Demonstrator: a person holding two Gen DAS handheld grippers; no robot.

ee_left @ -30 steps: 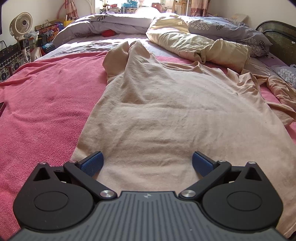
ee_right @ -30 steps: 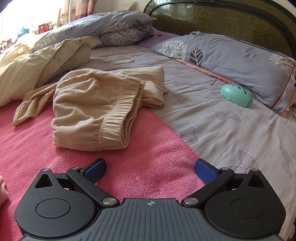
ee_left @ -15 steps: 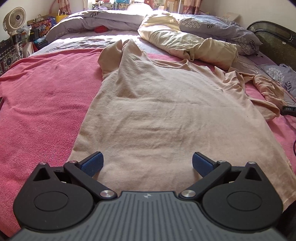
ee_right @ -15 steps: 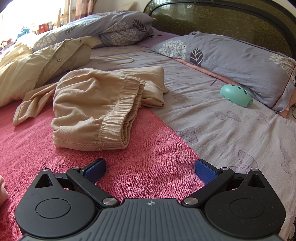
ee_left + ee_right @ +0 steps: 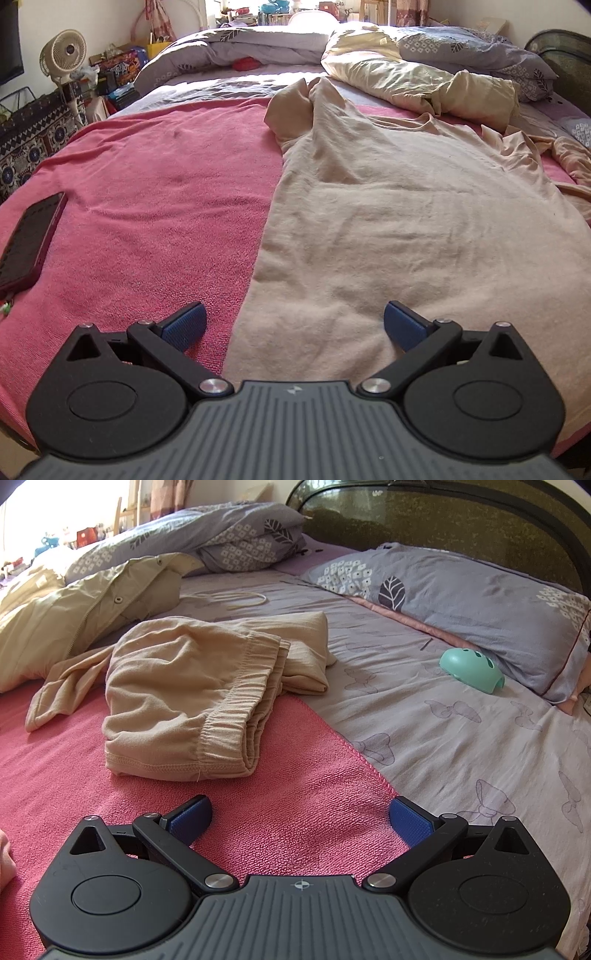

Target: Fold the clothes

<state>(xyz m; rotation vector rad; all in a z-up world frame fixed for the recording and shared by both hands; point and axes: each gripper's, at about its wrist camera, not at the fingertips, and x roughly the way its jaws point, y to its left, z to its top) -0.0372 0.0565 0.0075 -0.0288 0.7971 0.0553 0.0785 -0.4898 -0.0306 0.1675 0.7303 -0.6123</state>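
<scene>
A beige T-shirt (image 5: 399,214) lies spread flat on the pink blanket (image 5: 155,206), its hem nearest me and its sleeves far off. My left gripper (image 5: 293,325) hovers open over the shirt's near left edge, one finger above the blanket and one above the cloth. In the right wrist view, folded beige shorts (image 5: 192,698) rest on the pink blanket (image 5: 295,812) ahead and to the left. My right gripper (image 5: 299,821) is open just above the blanket, holding nothing.
A dark phone (image 5: 29,243) lies on the blanket at the left. A cream duvet (image 5: 424,81) and grey pillows (image 5: 480,602) sit further back. A teal plastic object (image 5: 471,668) rests by the pillow. A fan (image 5: 62,59) and clutter stand beside the bed.
My left gripper has shifted leftward, so the shirt's left edge now lies between its fingers and the phone has come into view. The right gripper has not moved.
</scene>
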